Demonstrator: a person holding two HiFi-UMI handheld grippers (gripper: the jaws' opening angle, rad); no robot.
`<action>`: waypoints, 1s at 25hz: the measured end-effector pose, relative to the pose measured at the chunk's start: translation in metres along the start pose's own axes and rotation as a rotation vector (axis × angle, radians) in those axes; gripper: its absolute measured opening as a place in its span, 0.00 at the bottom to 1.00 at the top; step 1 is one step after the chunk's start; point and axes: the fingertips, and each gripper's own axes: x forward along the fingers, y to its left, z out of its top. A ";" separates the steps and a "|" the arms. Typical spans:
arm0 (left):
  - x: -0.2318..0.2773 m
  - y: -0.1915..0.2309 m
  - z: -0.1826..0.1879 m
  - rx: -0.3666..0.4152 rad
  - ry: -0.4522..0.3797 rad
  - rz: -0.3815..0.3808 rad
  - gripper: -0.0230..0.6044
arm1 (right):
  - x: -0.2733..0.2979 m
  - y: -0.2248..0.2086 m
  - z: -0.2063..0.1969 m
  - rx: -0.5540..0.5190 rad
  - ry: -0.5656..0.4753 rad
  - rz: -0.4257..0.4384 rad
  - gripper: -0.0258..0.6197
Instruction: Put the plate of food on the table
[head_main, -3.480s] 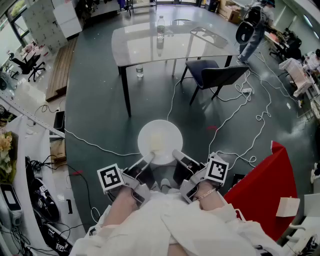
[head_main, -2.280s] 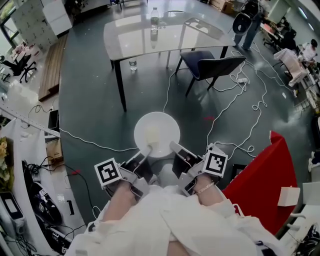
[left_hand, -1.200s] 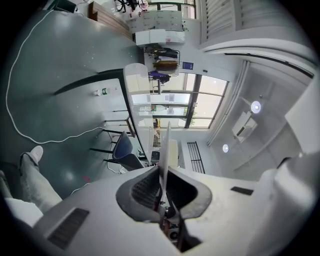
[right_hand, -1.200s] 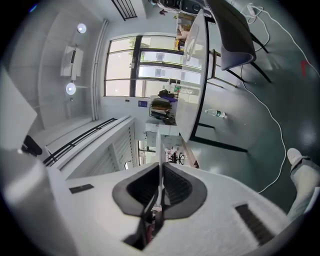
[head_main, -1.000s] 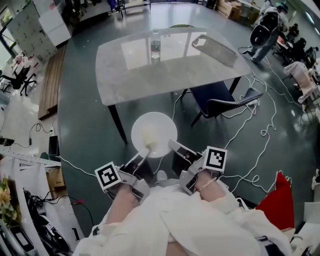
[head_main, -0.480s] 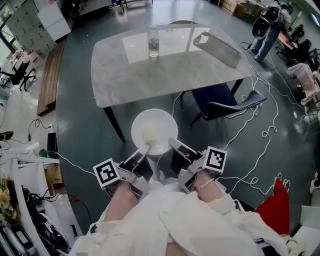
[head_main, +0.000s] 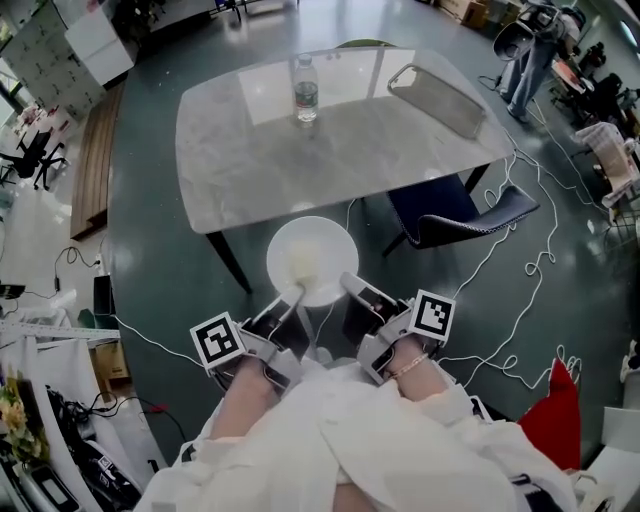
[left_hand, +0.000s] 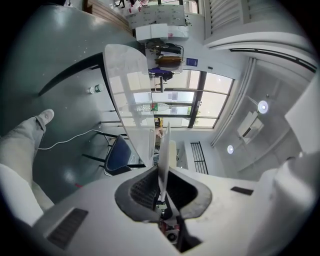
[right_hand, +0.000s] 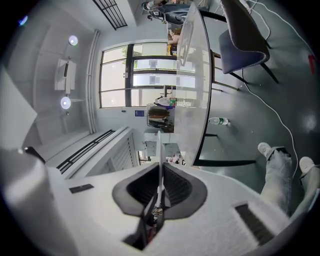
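Observation:
A white round plate (head_main: 312, 260) with a pale heap of food (head_main: 303, 265) on it is held level over the floor, just short of the near edge of the grey marble table (head_main: 330, 135). My left gripper (head_main: 292, 295) is shut on the plate's near left rim, and the rim (left_hand: 163, 155) shows edge-on between its pads. On the near right rim my right gripper (head_main: 346, 287) is shut too, the rim (right_hand: 159, 160) a thin white line between its pads.
On the table stand a water bottle (head_main: 305, 90) at the far side and a grey tray (head_main: 443, 98) at the far right. A dark blue chair (head_main: 455, 215) is tucked under the table's right end. White cables (head_main: 520, 290) trail over the floor.
The table has come closer and now lies right ahead of the plate. Both grippers keep the same hold on the plate's rim.

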 end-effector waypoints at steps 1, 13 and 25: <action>0.004 -0.001 0.007 0.000 0.004 -0.002 0.10 | 0.006 0.000 0.004 -0.002 -0.003 -0.001 0.06; 0.056 -0.027 0.139 0.015 0.031 -0.024 0.10 | 0.136 0.022 0.065 -0.006 -0.016 0.005 0.06; 0.111 -0.038 0.257 0.012 0.092 -0.021 0.10 | 0.247 0.027 0.124 -0.007 -0.070 -0.004 0.06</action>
